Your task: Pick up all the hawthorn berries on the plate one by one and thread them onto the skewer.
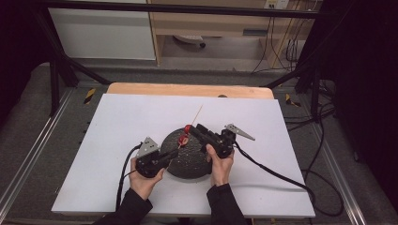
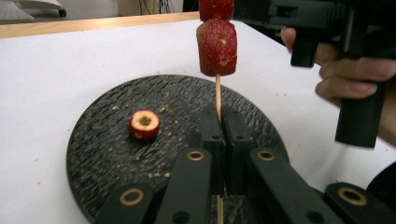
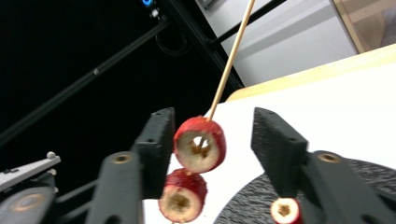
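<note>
While left gripper [image 2: 219, 140] pinches the thin wooden skewer [image 2: 217, 95], right gripper [image 3: 210, 140] gapes — round fruit [image 3: 200, 144] between.

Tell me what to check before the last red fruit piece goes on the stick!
1. Stick held tight: ok. The left gripper is shut on the skewer.
2. Pieces already on: ok. Two fruit pieces, the upper one and the lower one, sit on the skewer.
3. Right gripper free to grab: ok. Its jaws stand open on either side of the upper piece, holding nothing.
4. Last piece ready: ok. One loose fruit piece lies on the dark plate, hole facing up.
5. Room on the skewer: ok. A long bare length rises above the upper piece.
6. Skewer tip sharp: cannot tell.
</note>
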The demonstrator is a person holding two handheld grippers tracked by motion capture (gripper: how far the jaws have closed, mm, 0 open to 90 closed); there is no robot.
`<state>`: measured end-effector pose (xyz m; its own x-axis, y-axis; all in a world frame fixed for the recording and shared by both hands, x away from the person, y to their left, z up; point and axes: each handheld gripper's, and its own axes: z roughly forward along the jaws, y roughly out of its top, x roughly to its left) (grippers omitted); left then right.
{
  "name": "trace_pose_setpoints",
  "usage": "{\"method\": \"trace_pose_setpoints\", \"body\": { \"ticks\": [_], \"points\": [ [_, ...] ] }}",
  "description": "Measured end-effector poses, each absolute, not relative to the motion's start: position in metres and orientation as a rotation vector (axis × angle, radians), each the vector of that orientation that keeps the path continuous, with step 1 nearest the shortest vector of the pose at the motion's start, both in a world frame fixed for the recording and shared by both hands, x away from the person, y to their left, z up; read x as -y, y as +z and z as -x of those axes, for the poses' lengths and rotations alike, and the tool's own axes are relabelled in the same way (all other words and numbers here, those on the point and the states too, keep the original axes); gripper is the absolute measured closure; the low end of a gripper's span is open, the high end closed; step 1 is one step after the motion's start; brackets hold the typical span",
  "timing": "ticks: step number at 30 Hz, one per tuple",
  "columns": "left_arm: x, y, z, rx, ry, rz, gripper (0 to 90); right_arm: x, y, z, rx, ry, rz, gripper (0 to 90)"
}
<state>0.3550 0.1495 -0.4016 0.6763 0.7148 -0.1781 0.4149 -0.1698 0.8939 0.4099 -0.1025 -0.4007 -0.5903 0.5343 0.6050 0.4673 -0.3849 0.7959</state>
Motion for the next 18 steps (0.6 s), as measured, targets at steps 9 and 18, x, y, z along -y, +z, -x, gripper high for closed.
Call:
{"method": "trace_pose_setpoints", "body": {
  "ticks": [9,18],
  "points": [
    [-0.170,-0.407,-0.350,-0.902,0.357,-1.838,88.3,0.112,-0.398,-0.414,-1.971,1.944,-1.317,20.0],
    [-0.196,-0.414,-0.340,-0.889,0.355,-1.897,88.3,0.118,-0.405,-0.417,-2.233,1.584,-1.242,4.9]
  ]
}}
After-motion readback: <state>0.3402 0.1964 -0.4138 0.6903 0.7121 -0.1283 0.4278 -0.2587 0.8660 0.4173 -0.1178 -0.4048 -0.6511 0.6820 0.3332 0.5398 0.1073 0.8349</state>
